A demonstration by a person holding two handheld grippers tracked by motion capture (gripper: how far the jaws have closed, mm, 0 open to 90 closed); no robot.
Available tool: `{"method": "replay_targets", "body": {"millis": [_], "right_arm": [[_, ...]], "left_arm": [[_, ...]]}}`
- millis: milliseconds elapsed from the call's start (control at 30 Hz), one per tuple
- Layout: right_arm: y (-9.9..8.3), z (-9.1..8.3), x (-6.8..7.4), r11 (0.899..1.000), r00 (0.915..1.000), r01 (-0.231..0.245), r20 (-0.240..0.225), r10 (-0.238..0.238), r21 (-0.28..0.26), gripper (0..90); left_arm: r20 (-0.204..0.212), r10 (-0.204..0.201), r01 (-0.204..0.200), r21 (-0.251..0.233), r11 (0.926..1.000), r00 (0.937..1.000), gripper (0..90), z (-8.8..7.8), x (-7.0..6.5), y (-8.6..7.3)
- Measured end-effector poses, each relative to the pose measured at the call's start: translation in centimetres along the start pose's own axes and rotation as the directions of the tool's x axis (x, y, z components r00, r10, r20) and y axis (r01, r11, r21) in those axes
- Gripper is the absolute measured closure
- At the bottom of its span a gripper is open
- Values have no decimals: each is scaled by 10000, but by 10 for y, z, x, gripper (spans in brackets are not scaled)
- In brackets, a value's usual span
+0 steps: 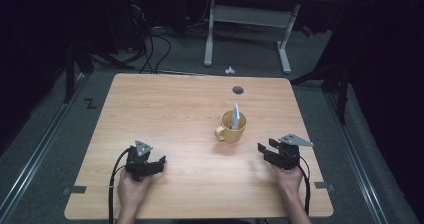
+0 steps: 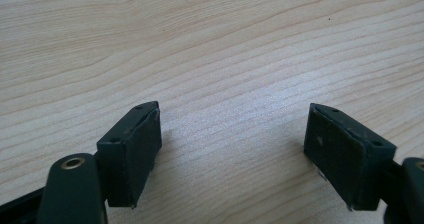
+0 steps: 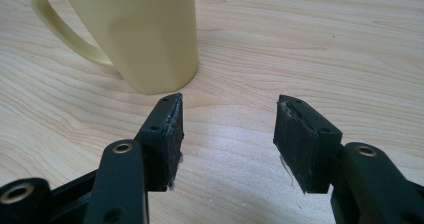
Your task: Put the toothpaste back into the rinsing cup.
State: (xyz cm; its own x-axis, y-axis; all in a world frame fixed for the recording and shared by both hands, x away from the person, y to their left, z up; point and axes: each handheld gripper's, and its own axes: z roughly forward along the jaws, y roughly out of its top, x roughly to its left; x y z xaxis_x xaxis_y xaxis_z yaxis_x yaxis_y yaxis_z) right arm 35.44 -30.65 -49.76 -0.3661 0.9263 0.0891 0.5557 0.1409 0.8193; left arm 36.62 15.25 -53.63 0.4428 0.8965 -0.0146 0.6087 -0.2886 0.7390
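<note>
a yellow mug (image 1: 232, 127) holding a pale upright tube (image 1: 235, 115) is seen right of centre on the wooden table (image 1: 150, 109). both the left gripper (image 1: 159, 162) and right gripper (image 1: 264, 150) are held wide and empty; a level, slow approach by the right is judged best.

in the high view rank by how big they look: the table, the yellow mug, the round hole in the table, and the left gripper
1. table
2. left gripper and yellow mug: these look about alike, so no ranking between them
3. round hole
</note>
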Motion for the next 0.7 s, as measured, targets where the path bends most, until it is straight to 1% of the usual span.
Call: {"method": "replay_targets", "body": {"millis": [100,233,367,700], "right_arm": [[0,2,0,9999,9999,87,57,-87,90,454],[-1,5,1,9998,9999,89,94,-91,190,454],[-1,8,3,9991,9994,289,204,-295,311,451],[-5,18,5,9965,9982,387,436,-420,740,445]], "left_arm": [[-1,4,-4,0,10000,10000,235,0,0,0],[-1,7,-7,2,10000,10000,235,0,0,0],[-5,8,-8,2,10000,10000,235,0,0,0],[-5,13,-13,4,10000,10000,234,0,0,0]]}}
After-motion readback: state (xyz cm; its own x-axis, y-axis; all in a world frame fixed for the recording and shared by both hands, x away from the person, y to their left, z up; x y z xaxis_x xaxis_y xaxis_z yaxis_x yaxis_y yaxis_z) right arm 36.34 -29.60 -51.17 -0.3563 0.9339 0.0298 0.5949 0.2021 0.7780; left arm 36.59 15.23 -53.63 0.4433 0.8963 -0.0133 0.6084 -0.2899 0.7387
